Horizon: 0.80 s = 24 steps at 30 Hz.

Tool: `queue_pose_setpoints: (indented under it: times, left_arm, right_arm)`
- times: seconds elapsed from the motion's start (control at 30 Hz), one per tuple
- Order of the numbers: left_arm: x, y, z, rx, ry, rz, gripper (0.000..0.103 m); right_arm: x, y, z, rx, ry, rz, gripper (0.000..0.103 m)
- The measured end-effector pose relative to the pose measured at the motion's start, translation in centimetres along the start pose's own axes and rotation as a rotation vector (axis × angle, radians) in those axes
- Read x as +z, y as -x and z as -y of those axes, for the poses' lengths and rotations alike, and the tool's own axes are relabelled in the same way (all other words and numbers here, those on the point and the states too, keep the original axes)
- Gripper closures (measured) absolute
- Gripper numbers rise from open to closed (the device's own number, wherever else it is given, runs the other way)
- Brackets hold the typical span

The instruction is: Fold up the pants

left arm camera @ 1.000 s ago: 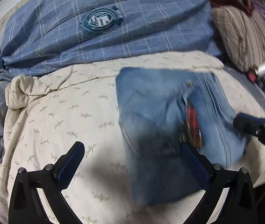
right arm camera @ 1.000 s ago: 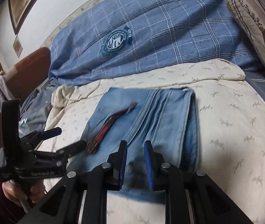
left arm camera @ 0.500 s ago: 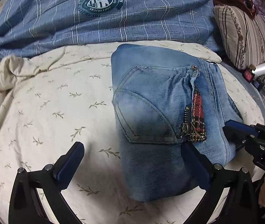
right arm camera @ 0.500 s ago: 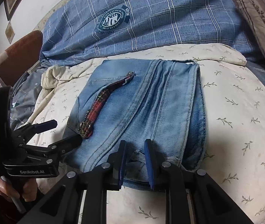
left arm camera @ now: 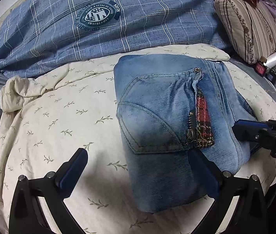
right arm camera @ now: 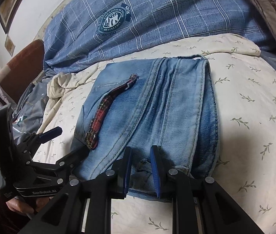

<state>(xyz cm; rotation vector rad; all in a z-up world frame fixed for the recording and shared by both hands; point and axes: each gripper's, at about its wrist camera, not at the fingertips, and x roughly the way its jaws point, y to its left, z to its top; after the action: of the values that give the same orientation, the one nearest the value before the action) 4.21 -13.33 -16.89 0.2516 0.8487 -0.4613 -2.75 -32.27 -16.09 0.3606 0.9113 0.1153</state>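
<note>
Cream leaf-print bedding (left arm camera: 60, 117) covers the bed, with a blue plaid duvet (left arm camera: 138, 19) bunched at the far side. On it lie the pants (left arm camera: 167, 107), faded denim already folded into a thick block, a plaid-lined zip pocket (left arm camera: 202, 120) on top. My left gripper (left arm camera: 136, 167) has its fingers wide apart at the block's near left edge, gripping nothing. My right gripper (right arm camera: 140, 167) has its fingers close together but a little apart, straddling a bunched bit of denim at the near edge; I judge it not firmly pinched. Denim this thick is heavy, limp yet springy, so I would hold through all layers at the corners.
</note>
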Motion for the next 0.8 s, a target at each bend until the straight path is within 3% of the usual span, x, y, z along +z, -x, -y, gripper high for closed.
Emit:
queue_pose_setpoints:
  times: [0.8]
  left_arm:
    - [-0.22, 0.03, 0.28, 0.024, -0.018, 0.011, 0.0]
  right_arm:
    - [0.08, 0.08, 0.12, 0.012, 0.008, -0.006, 0.08]
